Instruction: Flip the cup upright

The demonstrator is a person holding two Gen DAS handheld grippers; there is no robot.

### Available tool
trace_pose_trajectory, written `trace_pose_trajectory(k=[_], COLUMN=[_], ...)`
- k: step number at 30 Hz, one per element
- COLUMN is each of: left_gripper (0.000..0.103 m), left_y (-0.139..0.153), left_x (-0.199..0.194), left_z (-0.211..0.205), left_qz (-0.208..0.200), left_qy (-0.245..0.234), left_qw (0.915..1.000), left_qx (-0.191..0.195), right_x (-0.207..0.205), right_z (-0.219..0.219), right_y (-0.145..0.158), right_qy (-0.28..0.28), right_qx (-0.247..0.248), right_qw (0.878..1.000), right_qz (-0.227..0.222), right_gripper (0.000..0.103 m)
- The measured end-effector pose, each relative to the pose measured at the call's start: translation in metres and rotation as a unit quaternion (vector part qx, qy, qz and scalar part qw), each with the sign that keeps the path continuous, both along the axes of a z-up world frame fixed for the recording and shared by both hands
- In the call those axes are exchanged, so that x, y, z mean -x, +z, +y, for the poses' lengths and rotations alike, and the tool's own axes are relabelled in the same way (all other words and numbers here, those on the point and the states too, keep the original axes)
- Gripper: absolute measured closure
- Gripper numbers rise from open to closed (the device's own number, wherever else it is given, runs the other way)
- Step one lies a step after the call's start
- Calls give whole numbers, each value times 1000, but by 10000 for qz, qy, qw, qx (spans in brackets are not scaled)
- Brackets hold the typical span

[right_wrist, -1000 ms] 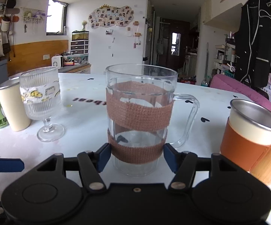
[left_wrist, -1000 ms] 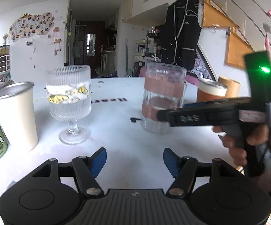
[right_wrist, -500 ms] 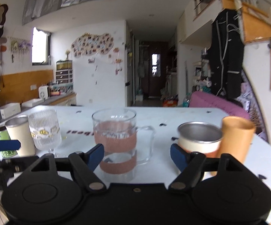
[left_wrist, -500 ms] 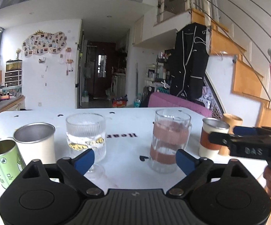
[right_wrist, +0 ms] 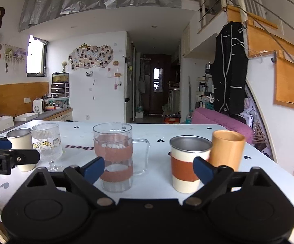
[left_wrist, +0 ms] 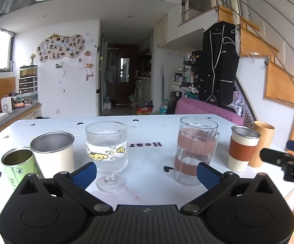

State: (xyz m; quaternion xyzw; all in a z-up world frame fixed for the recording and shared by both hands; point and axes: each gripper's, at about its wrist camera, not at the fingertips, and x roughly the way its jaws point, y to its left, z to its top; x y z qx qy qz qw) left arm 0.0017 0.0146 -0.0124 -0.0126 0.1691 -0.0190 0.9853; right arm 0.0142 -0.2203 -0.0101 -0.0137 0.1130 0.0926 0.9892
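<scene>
A row of cups stands upright on the white table (left_wrist: 147, 130). From left: a green can (left_wrist: 18, 167), a white metal cup (left_wrist: 54, 152), a ribbed stemmed glass (left_wrist: 107, 152), a glass mug with brown bands (left_wrist: 195, 150), a white cup with a brown sleeve (left_wrist: 243, 150) and a wooden cup (left_wrist: 262, 142). My left gripper (left_wrist: 145, 172) is open and empty, held back from the stemmed glass and the mug. My right gripper (right_wrist: 149, 167) is open and empty, held back from the mug (right_wrist: 115, 154) and the sleeved cup (right_wrist: 188, 162).
The right gripper's body (left_wrist: 285, 160) shows at the right edge of the left wrist view. The left gripper's body (right_wrist: 6, 159) shows at the left edge of the right wrist view. A pink sofa (right_wrist: 220, 122) stands behind the table. The table's right edge is near the wooden cup (right_wrist: 227, 149).
Both grippers have pulled back and up from the table and opened wider. The right gripper has left the glass mug standing upright. The cups have not moved.
</scene>
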Motion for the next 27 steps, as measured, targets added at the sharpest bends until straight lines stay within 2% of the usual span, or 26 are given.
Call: trace_pose_trajectory(k=[9, 27], left_gripper=[0, 0], left_y=[0, 0], left_x=[5, 7], left_z=[-3, -5], left_qz=[5, 6], left_qy=[102, 127], left_qw=[9999, 9999], left_qx=[-14, -20], right_x=[8, 11], right_z=[-6, -3], right_y=[2, 2], right_qy=[-162, -194], right_qx=[89, 190], right_qw=[9998, 9996], right_qz=[-30, -40], right_gripper=[2, 2])
